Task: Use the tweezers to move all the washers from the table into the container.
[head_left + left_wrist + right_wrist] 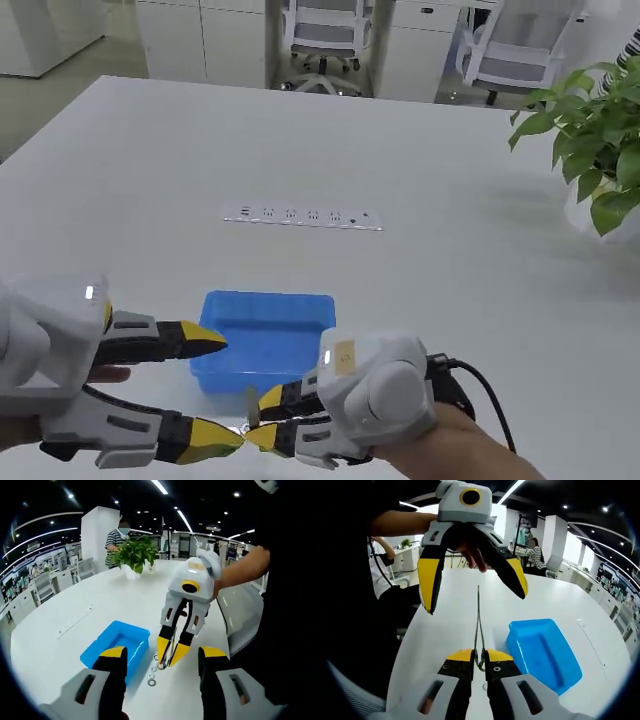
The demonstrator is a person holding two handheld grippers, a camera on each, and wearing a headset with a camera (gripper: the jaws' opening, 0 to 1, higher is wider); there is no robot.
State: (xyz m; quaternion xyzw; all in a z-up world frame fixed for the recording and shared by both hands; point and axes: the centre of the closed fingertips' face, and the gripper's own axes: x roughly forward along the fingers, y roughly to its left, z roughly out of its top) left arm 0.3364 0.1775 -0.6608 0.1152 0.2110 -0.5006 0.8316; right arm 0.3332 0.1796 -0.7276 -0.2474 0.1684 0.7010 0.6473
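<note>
A person at a white table [420, 150] holds one gripper in each hand. The left gripper [228, 393] has its yellow-tipped jaws spread wide, with nothing between them. The right gripper [480, 656] has its jaws pressed together on the tweezers [478, 620], clamped near their rear end. The thin blades run forward from the jaws towards the open left gripper.

In the head view, the blue container [268, 340] sits on the table at about 12 o'clock from the two grippers' tips. The left gripper's upper jaw lies at its 9 o'clock edge, and the right gripper is at its 6 o'clock side.

In the left gripper view, three washers [151, 682] lie in a short line on the table. They are just off the container's near corner, at roughly 4 o'clock from it. The tweezers point down right beside them. Whether the blades touch or hold a washer cannot be told.

Farther up the table, at 12 o'clock from the container, lies a white power strip [300, 216]. A potted plant [600, 130] stands at about 2 o'clock. Office chairs [325, 30] stand beyond the far edge.
</note>
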